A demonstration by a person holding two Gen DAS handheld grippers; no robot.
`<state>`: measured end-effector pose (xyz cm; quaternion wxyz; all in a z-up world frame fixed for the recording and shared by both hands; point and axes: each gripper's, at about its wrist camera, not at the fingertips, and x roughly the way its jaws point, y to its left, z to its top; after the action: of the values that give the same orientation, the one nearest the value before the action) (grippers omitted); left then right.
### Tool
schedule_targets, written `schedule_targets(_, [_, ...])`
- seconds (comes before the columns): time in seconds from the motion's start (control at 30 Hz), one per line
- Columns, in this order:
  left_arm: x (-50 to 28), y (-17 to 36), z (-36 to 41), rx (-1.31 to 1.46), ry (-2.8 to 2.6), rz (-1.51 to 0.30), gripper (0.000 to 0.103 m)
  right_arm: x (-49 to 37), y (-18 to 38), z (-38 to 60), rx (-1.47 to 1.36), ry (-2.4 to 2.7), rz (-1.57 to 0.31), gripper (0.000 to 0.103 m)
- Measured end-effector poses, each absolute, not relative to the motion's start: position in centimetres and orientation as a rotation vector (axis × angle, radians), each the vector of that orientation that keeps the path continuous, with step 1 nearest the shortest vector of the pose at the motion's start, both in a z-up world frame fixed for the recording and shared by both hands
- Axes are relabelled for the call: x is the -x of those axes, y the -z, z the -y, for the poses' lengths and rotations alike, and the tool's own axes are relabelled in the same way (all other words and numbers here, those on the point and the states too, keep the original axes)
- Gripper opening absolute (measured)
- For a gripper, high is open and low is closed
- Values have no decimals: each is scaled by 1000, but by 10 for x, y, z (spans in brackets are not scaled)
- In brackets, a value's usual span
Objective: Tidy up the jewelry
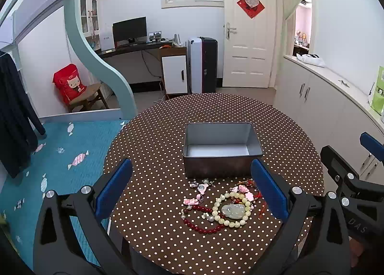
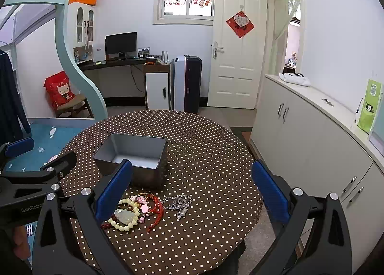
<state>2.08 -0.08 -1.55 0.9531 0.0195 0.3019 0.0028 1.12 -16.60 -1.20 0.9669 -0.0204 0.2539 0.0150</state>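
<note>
An empty grey metal tin (image 1: 222,149) stands on the round polka-dot table (image 1: 153,145). In front of it lies a pile of jewelry: a pale bead bracelet with a jade pendant (image 1: 234,211), a dark red bead bracelet (image 1: 204,225), pink charms (image 1: 192,200) and a red cord (image 1: 262,207). My left gripper (image 1: 192,186) is open and empty, held above the pile. In the right wrist view the tin (image 2: 134,157), the pale bracelet (image 2: 124,215), the red cord (image 2: 157,212) and a silver chain (image 2: 178,203) show. My right gripper (image 2: 192,188) is open and empty above the chain.
White cabinets (image 2: 312,145) run along the right of the table. A bed with a teal cover (image 1: 57,155) lies left. The other gripper shows at each view's edge: the right one (image 1: 348,179) and the left one (image 2: 36,169).
</note>
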Motion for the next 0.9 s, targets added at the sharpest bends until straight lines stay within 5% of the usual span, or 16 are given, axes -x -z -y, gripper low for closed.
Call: schedule_targets(0.9, [-20,9,4,-35,-8,-589,98,-12,10,172,3,-37,-520,96])
